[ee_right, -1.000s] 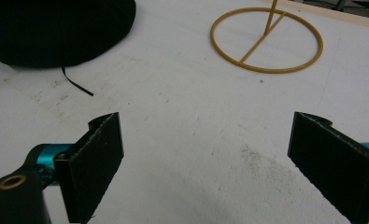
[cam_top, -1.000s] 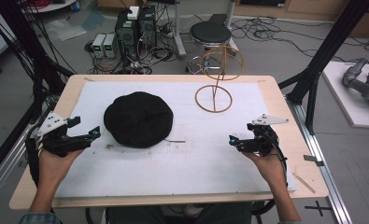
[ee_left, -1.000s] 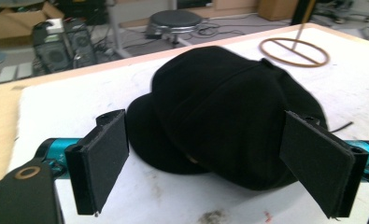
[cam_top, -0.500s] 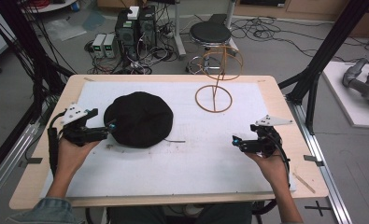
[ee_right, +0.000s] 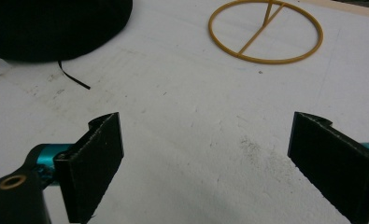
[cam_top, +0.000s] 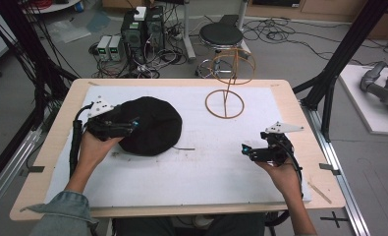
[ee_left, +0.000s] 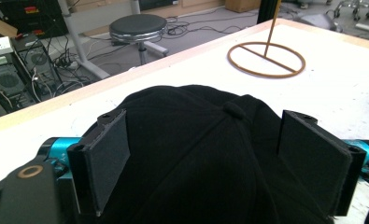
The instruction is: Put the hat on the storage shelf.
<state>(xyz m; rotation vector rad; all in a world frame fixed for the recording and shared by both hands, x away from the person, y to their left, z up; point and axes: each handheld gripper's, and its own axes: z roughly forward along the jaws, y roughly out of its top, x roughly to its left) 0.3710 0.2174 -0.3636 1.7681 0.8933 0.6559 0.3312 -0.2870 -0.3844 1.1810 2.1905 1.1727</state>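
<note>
The left gripper (cam_top: 132, 123) is over the near left side of the black cap (cam_top: 152, 125), which lies flat on the white mat (cam_top: 206, 172) of the table. In the left gripper view its jaws stand wide apart, one on each side of the cap's crown, and the button on top of the cap (ee_left: 233, 109) is just ahead between them. The pads (ee_left: 109, 158) do not press the fabric; I cannot tell if they touch it. A thin black strap (ee_right: 74, 77) comes out from under the cap's edge onto the mat.

The right gripper (cam_top: 245, 149) is well apart from the cap, low over the bare mat on the right side. Its jaws are also spread wide and hold nothing. Ahead of it and a little to the right stands a wooden wire stand (cam_top: 226, 81) with a ring base (ee_right: 265, 31) flat on the mat. The cap (ee_right: 56, 25) is ahead of this gripper to the left.
</note>
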